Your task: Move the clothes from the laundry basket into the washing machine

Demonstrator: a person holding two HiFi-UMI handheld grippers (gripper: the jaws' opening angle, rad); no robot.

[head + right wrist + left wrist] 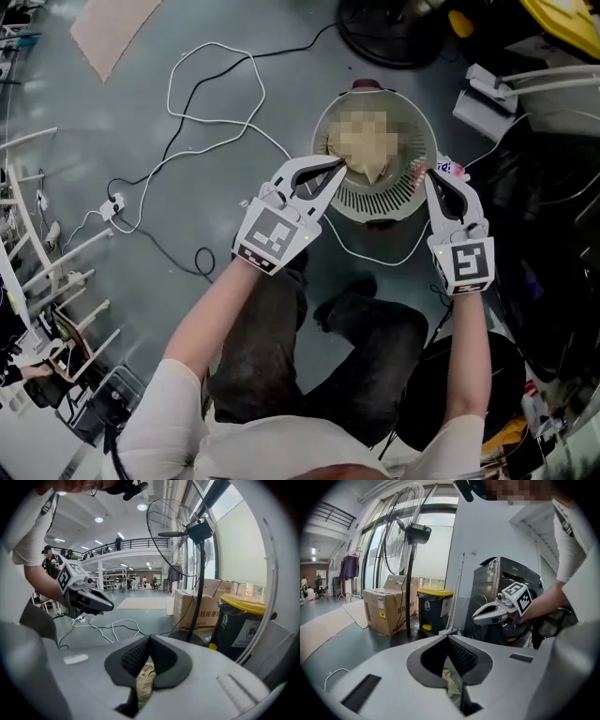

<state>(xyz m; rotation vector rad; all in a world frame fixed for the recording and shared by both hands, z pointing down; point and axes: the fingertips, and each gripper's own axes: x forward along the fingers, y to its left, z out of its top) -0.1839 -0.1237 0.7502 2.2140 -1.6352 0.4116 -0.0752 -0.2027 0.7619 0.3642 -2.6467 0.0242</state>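
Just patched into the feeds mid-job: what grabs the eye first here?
The round white slatted plastic laundry basket sits on the grey floor at the centre of the head view, with crumpled beige cloth inside. The left gripper and right gripper hang over its rim, jaws together. A tall black pedestal fan stands beyond.

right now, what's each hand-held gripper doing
Left hand-held gripper: closed, nothing pinched between its jaws.
Right hand-held gripper: closed, nothing pinched between its jaws.

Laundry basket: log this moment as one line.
left tongs shut, above basket | right tongs shut, at basket rim | beige cloth in basket | nothing held
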